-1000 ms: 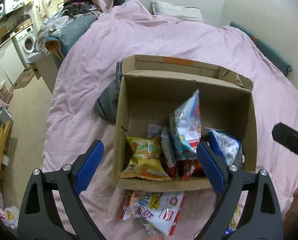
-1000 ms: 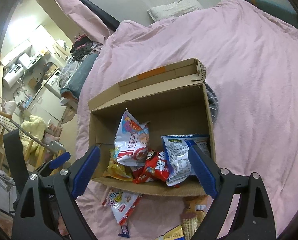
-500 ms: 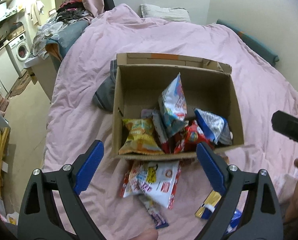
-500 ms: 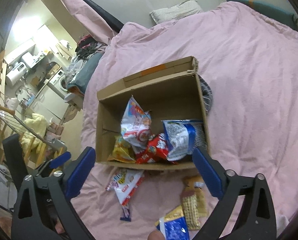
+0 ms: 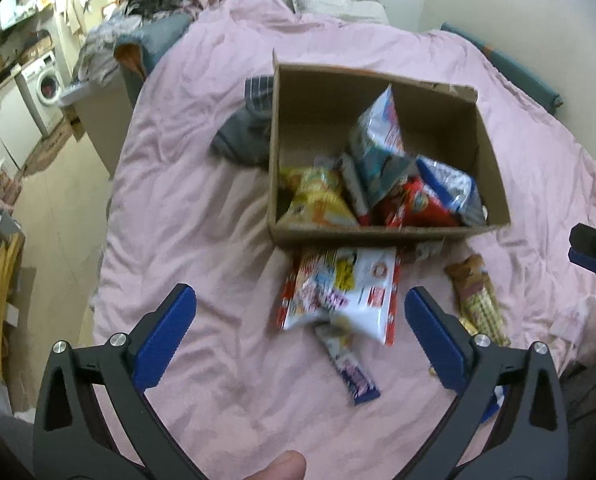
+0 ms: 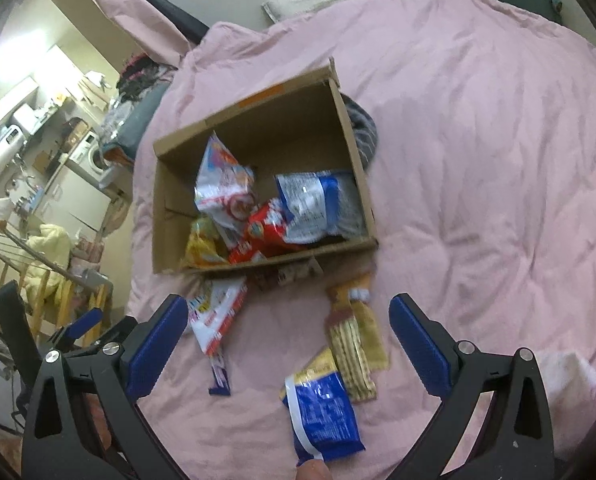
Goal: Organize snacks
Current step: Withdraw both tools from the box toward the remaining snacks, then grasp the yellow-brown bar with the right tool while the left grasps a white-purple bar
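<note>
We look down past our right gripper (image 6: 289, 342), its blue pads spread wide with nothing between them, onto a pink duvet (image 6: 478, 160). A cardboard box (image 6: 360, 184) sits ahead, holding a white-and-red bag (image 6: 224, 188), a red packet (image 6: 264, 234), a yellow bag (image 6: 202, 246) and a blue-and-white bag (image 6: 312, 204). Loose on the duvet near us lie a blue packet (image 6: 324, 416), a tan packet (image 6: 354, 340) and a white-and-red packet (image 6: 216, 316). Our left gripper (image 6: 84, 322) shows at the left edge

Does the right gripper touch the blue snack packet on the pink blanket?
Apart. In the right wrist view the right gripper is wide open; pink blanket shows between both fingers and the blue snack packet.
</note>
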`<state>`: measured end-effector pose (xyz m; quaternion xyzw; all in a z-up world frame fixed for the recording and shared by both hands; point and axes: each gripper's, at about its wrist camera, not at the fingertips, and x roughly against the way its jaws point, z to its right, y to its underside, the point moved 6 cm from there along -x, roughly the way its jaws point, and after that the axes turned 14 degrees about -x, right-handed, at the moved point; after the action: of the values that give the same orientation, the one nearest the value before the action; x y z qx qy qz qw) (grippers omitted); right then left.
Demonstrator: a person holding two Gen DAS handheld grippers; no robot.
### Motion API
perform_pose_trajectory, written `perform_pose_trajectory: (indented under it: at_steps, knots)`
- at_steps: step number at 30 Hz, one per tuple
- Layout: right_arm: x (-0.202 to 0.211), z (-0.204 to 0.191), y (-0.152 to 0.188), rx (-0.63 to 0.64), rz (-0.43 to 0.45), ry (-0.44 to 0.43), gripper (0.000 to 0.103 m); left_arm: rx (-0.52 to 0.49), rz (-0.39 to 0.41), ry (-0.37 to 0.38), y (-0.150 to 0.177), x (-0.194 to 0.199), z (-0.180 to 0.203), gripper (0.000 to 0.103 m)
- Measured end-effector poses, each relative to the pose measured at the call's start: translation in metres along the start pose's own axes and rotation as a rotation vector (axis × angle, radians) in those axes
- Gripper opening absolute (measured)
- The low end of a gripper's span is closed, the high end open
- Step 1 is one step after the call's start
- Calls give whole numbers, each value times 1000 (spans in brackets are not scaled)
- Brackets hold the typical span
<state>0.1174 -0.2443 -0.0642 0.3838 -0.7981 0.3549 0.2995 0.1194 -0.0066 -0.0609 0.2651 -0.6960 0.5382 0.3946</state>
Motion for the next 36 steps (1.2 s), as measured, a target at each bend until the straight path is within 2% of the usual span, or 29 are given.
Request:
perform_pose_trajectory:
  at_steps: [10,15,22,24,25,26,27,28,32,36]
  knots:
    - [-14,21,21,-65,-66,46,103,53,-63,-26,25,-18,-15,103]
    - [-26,24,21,-94,-84,67,103,116,-91,8,29,-24,-22,103]
    - [-57,43,28,-110,-166,199,102,162,-85,27,27,-21,-29,103]
    - [-67,52,29,-137,-204,217,95,172,-90,28,27,-22,-30,103]
    - [-72,54,30,-139,-224,222,77,179,-97,29,28,-23,-31,103]
    - [-77,56,32,-136,-245,232,64,185,-104,32,29,-25,-31,103]
    - [-82,57,34,-124,-262,248,60,189,-109,34,29,-26,-32,103]
    - [-87,58,36,-108,-274,265,51,194,-116,38,31,-27,-32,103]
    - [-102,58,42,-36,-298,335,39,209,-129,47,33,-29,-33,103]
    - [-113,64,50,19,-329,396,34,220,-134,52,34,-29,-34,103]
